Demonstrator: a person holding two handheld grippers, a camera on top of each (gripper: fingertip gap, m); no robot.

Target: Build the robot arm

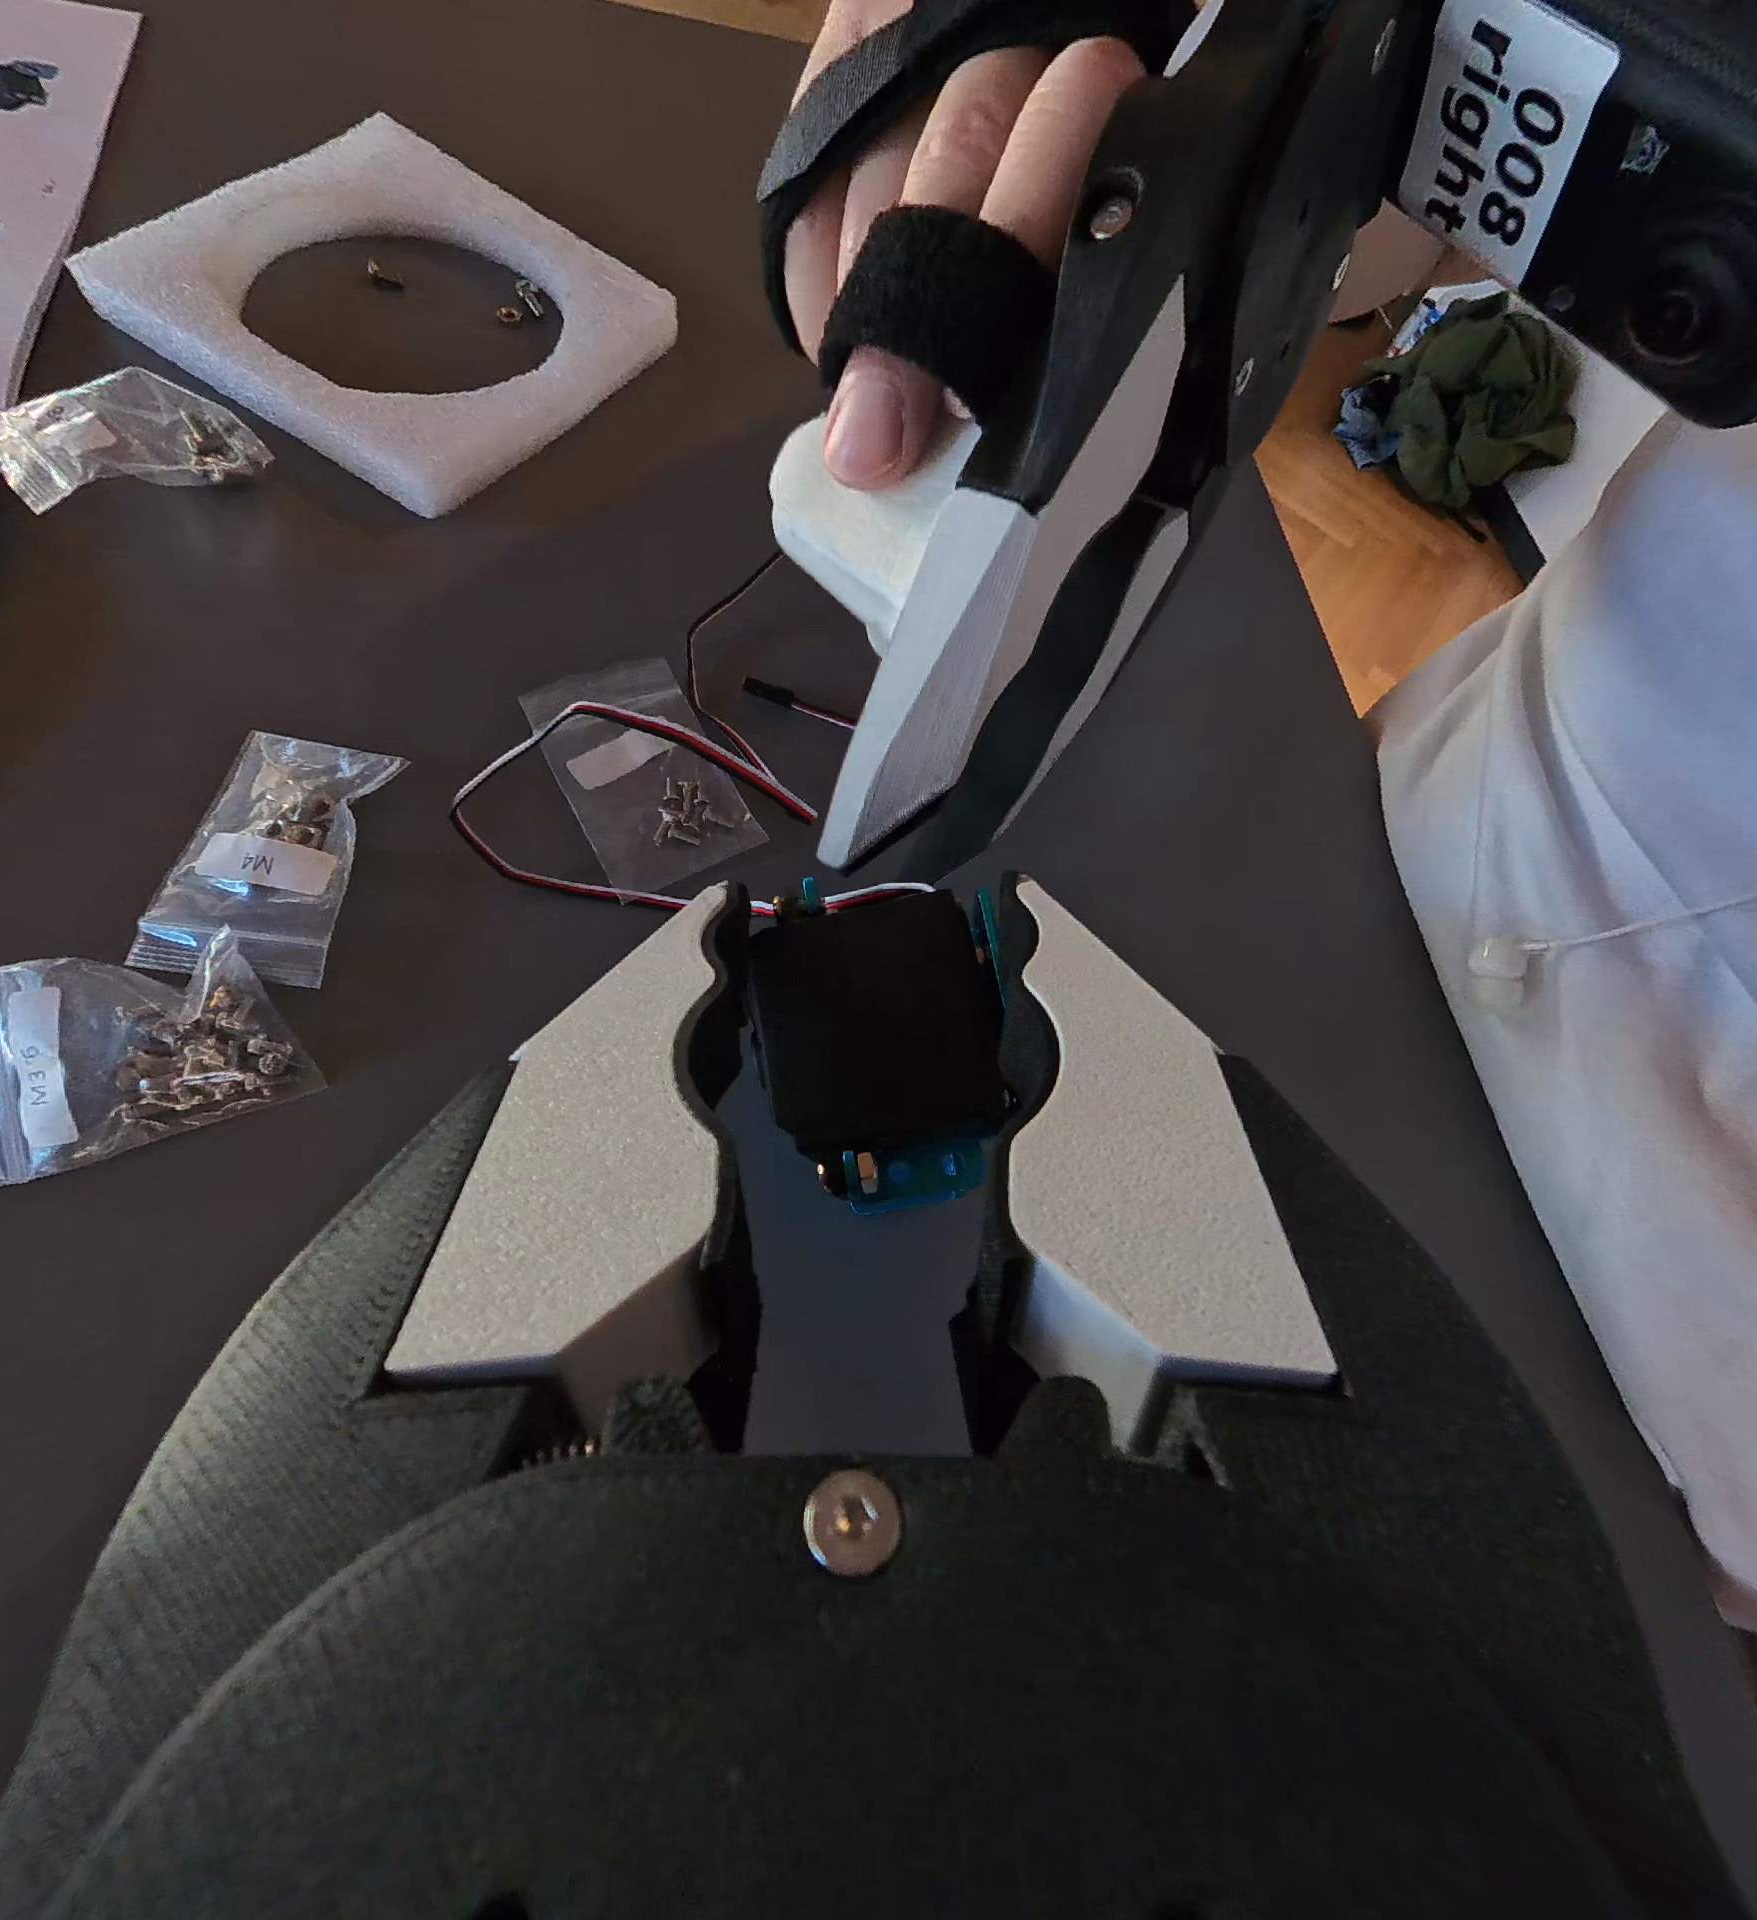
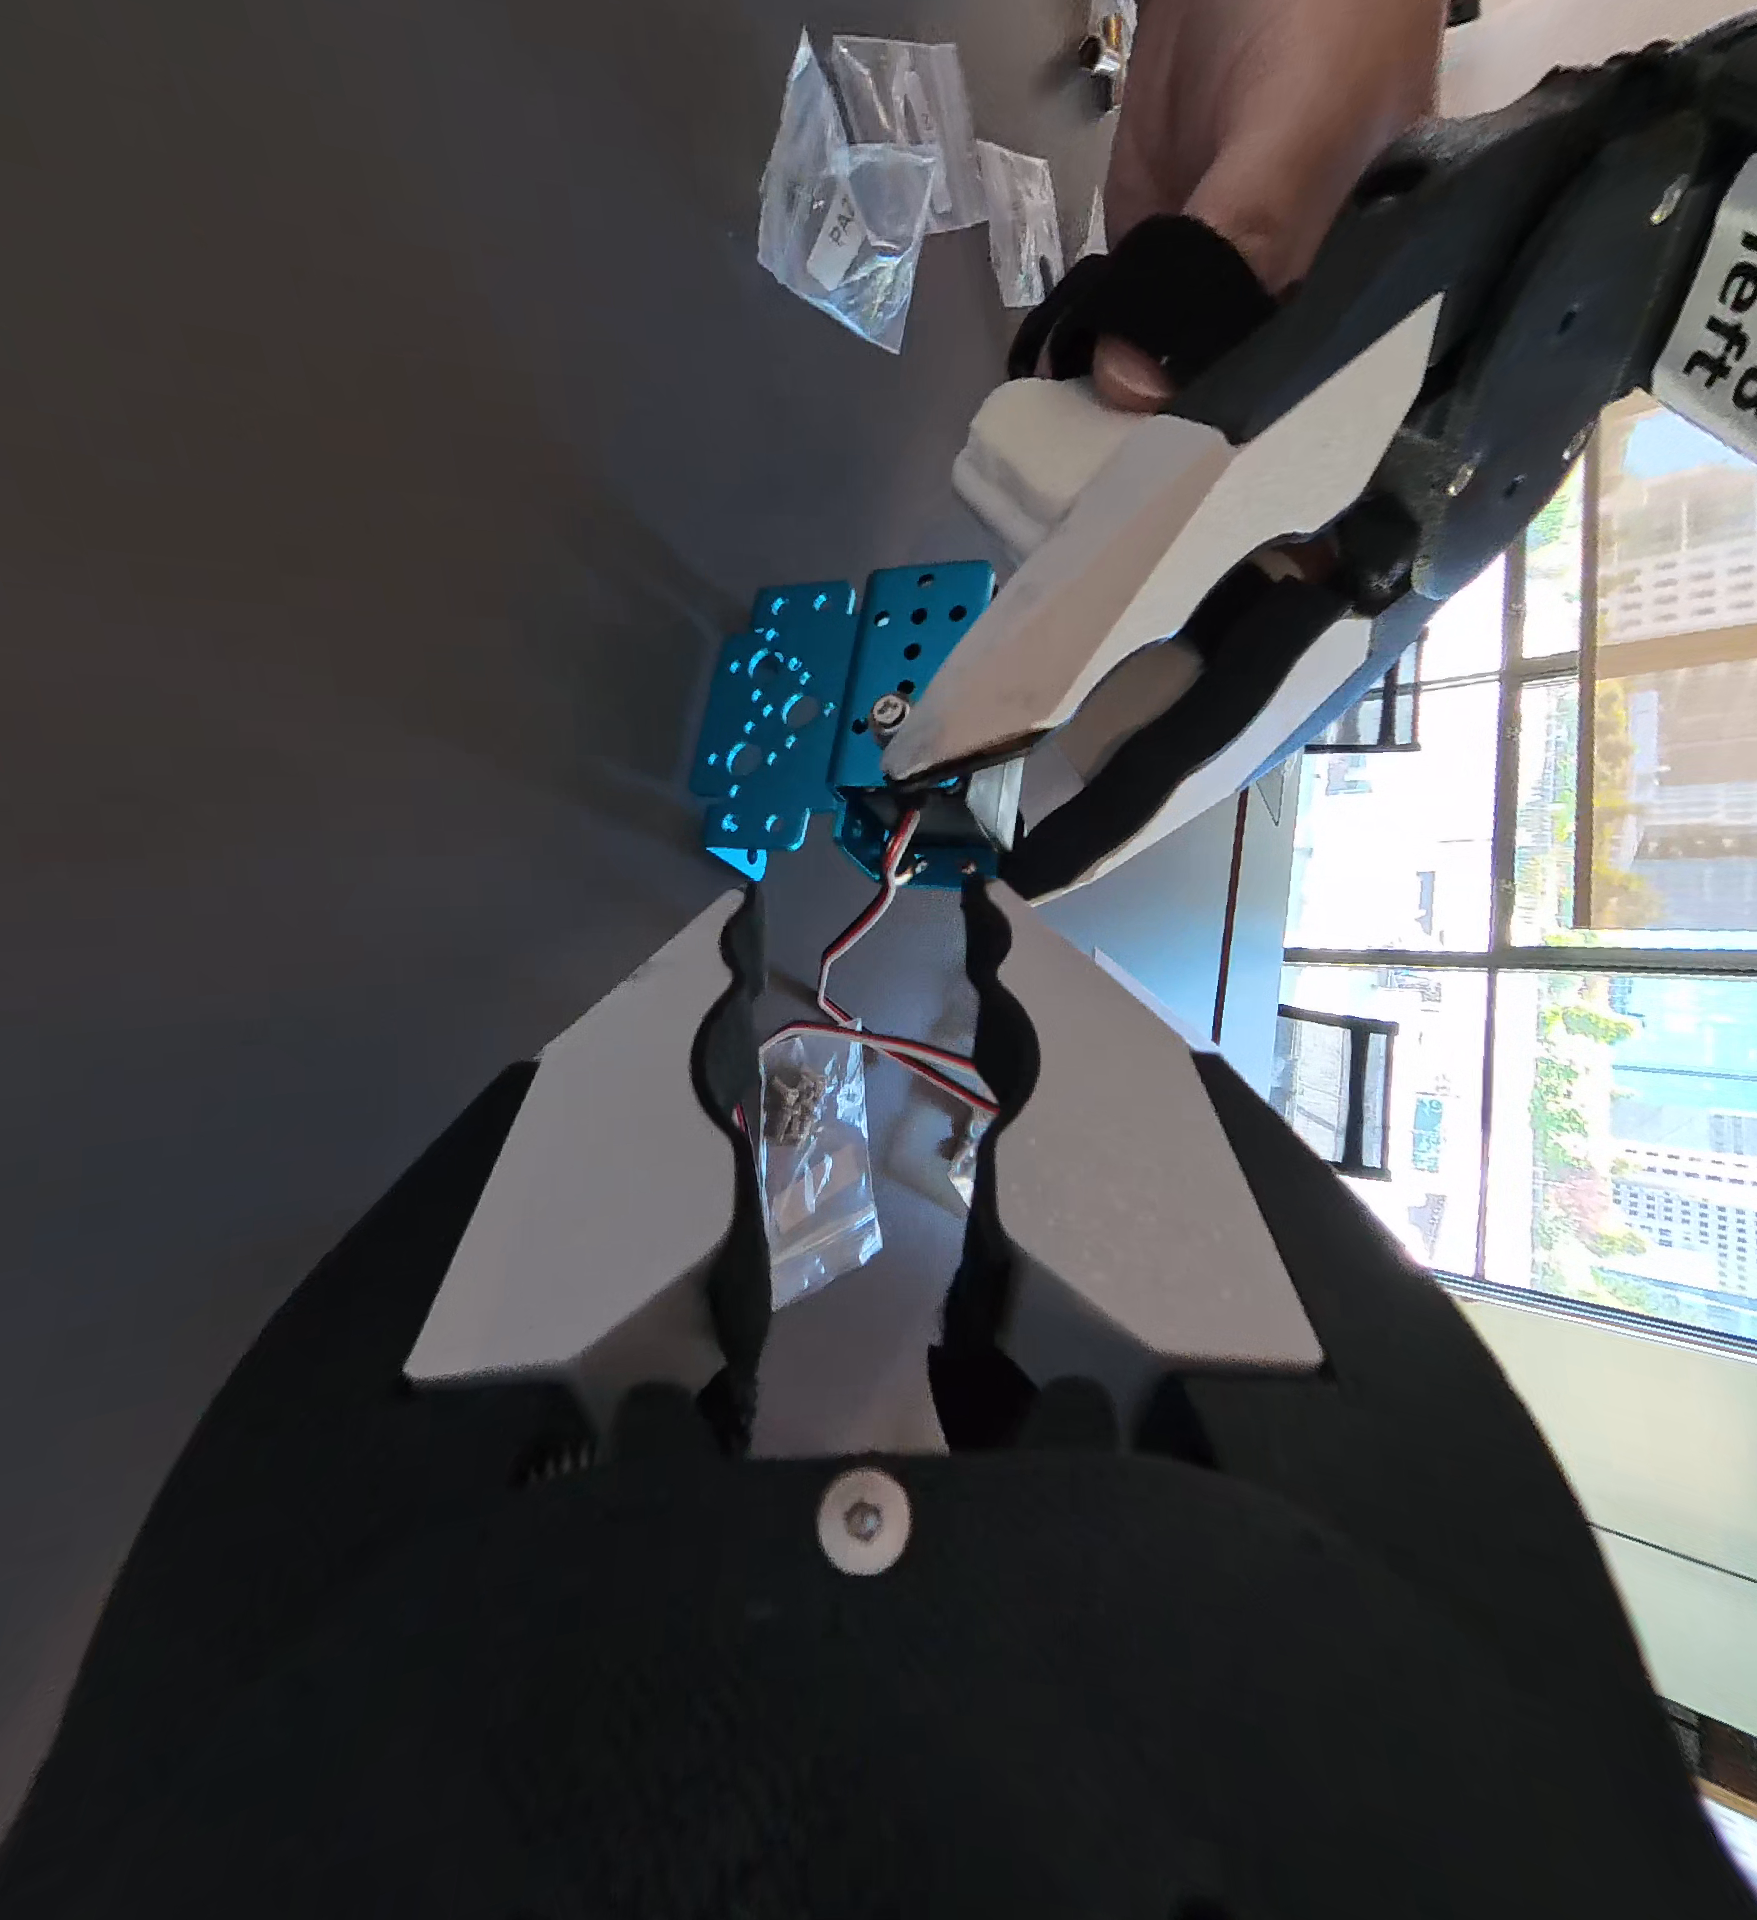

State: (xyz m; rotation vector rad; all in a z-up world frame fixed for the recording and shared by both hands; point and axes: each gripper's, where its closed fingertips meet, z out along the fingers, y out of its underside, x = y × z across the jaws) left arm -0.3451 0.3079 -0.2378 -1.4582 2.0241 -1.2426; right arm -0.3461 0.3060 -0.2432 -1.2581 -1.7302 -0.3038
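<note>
In the left wrist view the left gripper (image 1: 869,894) is clamped on a black servo (image 1: 874,1023) in a blue bracket (image 1: 915,1179) above the dark table (image 1: 334,644); the right gripper (image 1: 879,847) hovers just beyond, nearly closed, near bags of screws (image 1: 661,774). In the right wrist view the right gripper (image 2: 858,899) stands part open and empty, its tips just short of the blue bracket (image 2: 905,665), where the servo's wire (image 2: 853,935) trails down.
</note>
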